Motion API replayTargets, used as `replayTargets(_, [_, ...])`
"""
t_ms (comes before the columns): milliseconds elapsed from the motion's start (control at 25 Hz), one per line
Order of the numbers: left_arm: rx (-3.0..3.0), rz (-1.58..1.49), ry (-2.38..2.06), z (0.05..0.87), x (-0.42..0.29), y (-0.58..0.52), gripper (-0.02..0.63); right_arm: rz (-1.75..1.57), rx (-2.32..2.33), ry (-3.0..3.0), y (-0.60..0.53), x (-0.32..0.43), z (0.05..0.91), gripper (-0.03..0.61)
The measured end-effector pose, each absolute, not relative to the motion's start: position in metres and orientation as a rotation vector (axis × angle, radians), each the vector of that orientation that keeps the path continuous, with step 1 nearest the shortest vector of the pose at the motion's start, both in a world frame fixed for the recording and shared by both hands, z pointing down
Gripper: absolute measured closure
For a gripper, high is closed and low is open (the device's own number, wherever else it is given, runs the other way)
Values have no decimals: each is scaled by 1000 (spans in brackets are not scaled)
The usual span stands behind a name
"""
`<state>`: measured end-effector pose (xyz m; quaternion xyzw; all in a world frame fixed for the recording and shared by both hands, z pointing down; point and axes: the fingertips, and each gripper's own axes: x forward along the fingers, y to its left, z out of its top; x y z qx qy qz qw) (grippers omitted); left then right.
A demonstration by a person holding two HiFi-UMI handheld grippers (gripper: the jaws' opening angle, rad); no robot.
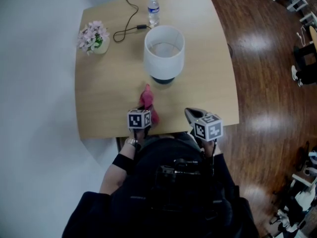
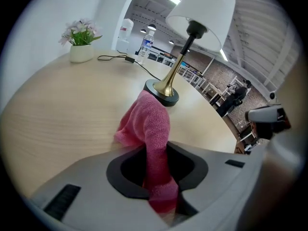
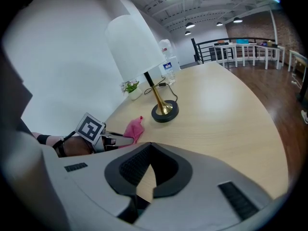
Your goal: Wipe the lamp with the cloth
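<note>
Pinching the pink cloth (image 2: 149, 124) between its jaws, the left gripper (image 2: 155, 147) is pointing down at the table (image 1: 104, 93) near the front edge. The pads are pressing on a narrow fold of the cloth, and the rest is bunching up beyond the tips, with its far end lying on the wood. The cloth is sitting just in front of the lamp (image 1: 164, 51) and is not touching it; a strip of bare table is showing between the cloth and the lamp's dark round base (image 2: 162, 91). The lamp is standing upright in the middle of the table, its white shade topping a brass stem. The right gripper (image 3: 150, 146) is hovering over the front edge to the right of the cloth, its jaw tips meeting with nothing between them. A flower pot (image 1: 94, 37) is standing at the far left, a bottle (image 1: 153, 10) is standing at the far edge, and a black cord (image 1: 126, 29) is trailing between them.
</note>
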<state>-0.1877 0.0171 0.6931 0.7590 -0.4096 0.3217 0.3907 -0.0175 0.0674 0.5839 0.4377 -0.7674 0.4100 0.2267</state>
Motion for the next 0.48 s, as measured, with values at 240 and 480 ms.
replayTargets(240, [1933, 770, -1032, 687, -179, 24, 305, 1138, 1199, -2126, 70, -5, 587, 574])
replayTargets(480, [2054, 698, -1138, 604, -186, 27, 244, 1133, 1182, -2164, 69, 11, 585, 574])
